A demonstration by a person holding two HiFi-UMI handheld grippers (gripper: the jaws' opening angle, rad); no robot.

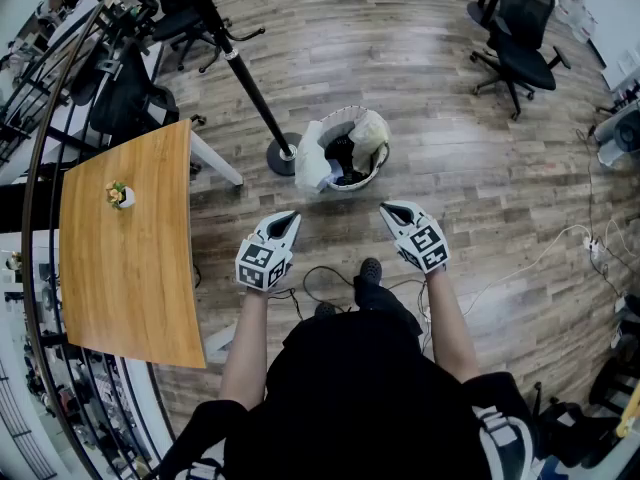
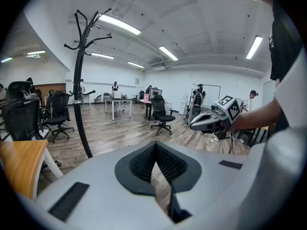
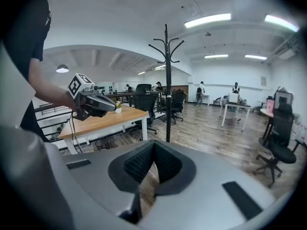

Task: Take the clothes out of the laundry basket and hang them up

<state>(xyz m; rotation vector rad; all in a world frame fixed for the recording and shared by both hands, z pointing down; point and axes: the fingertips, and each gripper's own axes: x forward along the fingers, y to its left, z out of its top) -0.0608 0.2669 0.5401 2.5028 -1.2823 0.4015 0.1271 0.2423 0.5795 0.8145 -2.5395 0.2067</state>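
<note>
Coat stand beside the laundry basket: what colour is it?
The coat stand is black, clearest in the right gripper view.

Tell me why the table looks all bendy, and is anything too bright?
Head view: the wide lens bows the wooden table. Left gripper view: the coat stand curves too, the corners go black, and the light strips glare white. Right gripper view: the ceiling lights blow out likewise.

We cannot sort the dark clothes [image 1: 345, 155] deep in the laundry basket [image 1: 379, 166]: its rim hides most. The small pot [image 1: 120, 196] near the far edge of the table [image 1: 140, 278] is too small to identify.
</note>
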